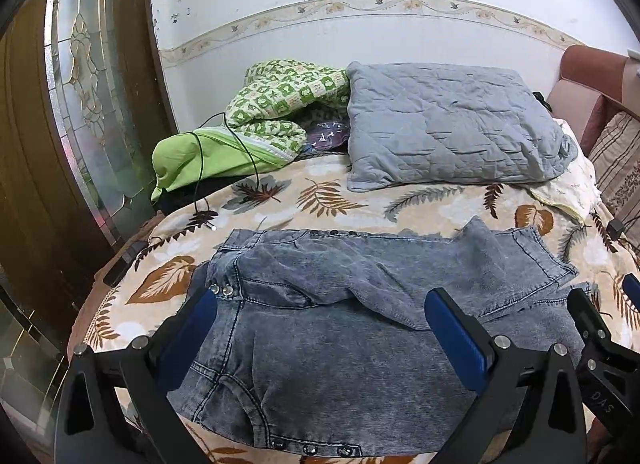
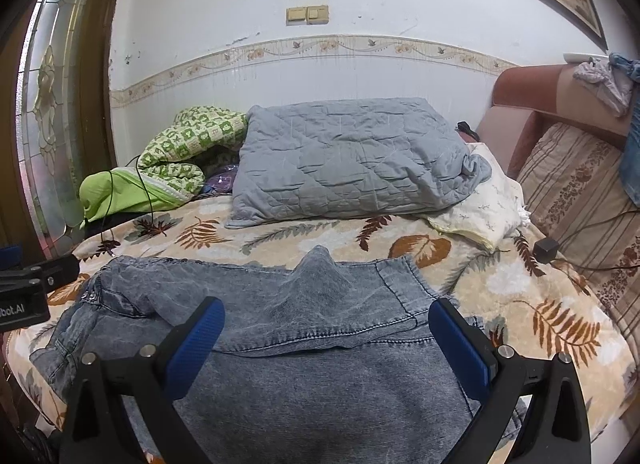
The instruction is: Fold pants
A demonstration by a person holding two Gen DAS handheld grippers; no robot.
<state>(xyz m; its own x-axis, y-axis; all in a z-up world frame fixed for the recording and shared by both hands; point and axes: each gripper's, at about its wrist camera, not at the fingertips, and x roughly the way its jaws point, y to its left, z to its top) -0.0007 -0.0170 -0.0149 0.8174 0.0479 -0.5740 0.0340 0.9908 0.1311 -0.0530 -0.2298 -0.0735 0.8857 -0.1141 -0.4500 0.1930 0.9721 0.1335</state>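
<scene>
Grey-blue acid-washed denim pants lie folded and rumpled on the leaf-patterned bed cover, waistband with metal snaps at the left. My left gripper is open above the pants, its blue-padded fingers wide apart and holding nothing. My right gripper is open over the right part of the pants, near a raised peak of fabric, also holding nothing. The right gripper shows at the right edge of the left wrist view; the left one shows at the left edge of the right wrist view.
A grey quilted pillow and a green checked blanket lie at the back of the bed against the wall. A black cable trails over the cover. A pink headboard, striped cushion and black charger are at the right. A glass door stands left.
</scene>
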